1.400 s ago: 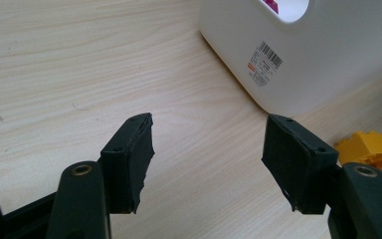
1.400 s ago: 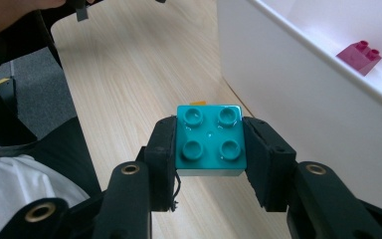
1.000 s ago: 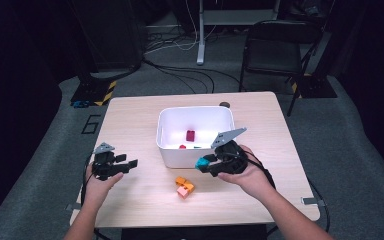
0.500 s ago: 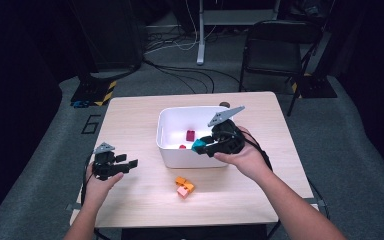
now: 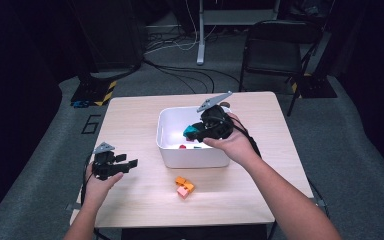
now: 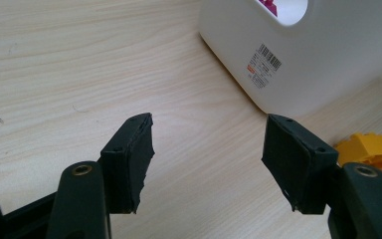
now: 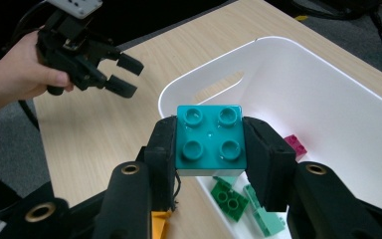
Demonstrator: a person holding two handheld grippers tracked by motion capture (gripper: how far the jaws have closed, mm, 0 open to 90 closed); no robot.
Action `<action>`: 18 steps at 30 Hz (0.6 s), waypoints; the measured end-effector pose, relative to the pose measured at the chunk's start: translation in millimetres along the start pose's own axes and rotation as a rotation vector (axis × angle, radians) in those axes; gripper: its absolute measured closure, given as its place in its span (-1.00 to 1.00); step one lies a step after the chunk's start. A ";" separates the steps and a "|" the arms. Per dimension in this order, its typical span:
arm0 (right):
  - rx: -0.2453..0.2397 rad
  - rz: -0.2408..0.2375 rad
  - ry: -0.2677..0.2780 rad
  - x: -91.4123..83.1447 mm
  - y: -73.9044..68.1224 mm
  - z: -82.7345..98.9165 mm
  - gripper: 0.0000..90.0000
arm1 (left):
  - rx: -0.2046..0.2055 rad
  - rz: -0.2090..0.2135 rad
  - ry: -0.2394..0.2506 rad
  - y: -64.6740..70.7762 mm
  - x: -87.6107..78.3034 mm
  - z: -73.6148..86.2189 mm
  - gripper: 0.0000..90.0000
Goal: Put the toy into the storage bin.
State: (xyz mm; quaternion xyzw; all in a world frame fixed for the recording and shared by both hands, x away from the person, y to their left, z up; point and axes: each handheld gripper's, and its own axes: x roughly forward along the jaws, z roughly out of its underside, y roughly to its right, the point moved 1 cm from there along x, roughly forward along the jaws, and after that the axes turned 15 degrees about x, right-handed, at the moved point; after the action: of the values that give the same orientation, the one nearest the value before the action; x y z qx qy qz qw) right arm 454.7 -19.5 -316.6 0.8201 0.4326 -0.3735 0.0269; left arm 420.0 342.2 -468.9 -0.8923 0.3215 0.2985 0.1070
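Note:
My right gripper (image 7: pixel 209 144) is shut on a teal four-stud brick (image 7: pixel 209 138) and holds it over the near edge of the white bin (image 5: pixel 170 150); the teal brick (image 5: pixel 190 132) shows at the right gripper (image 5: pixel 196 133) in the high view too. Inside the bin (image 7: pixel 328 89) lie green bricks (image 7: pixel 230 198) and a magenta brick (image 7: pixel 295 144). My left gripper (image 5: pixel 127 164) rests open at the table's left front, jaws spread with bare wood between them (image 6: pixel 206 149). An orange brick (image 5: pixel 181 181) and a pink brick (image 5: pixel 183 191) lie on the table in front of the bin.
The wooden table (image 5: pixel 130 125) has free room on its left and front. In the left gripper view the bin's wall (image 6: pixel 298 64) with a barcode label (image 6: pixel 265 65) stands ahead, and the orange brick (image 6: pixel 368 149) lies behind the right jaw. A black chair (image 5: pixel 275 50) and cables stand beyond the table.
My right gripper carried the teal brick up from the table's front, forward and over the bin. The left gripper stayed put and open.

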 end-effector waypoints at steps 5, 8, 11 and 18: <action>0.020 0.011 0.001 16.3 6.3 -10.9 0.30 | -0.001 0.000 0.002 -0.1 -0.2 -0.1 -0.20; 0.035 0.011 0.011 30.8 10.4 -20.0 0.30 | -0.004 0.001 0.001 -0.3 -0.1 0.2 -0.20; 0.035 0.019 0.011 40.5 12.3 -25.9 0.30 | -0.006 -0.005 0.007 -0.1 0.0 0.3 -0.20; 0.042 0.048 0.021 67.4 22.9 -37.8 0.30 | -0.008 -0.004 0.010 -1.4 -0.4 1.5 -0.20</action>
State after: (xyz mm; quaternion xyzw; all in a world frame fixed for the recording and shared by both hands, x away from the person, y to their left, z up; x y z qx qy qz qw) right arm 517.0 26.6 -338.6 0.8345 0.4053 -0.3730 0.0139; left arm 420.0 344.1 -469.9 -0.8948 0.3190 0.2951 0.1021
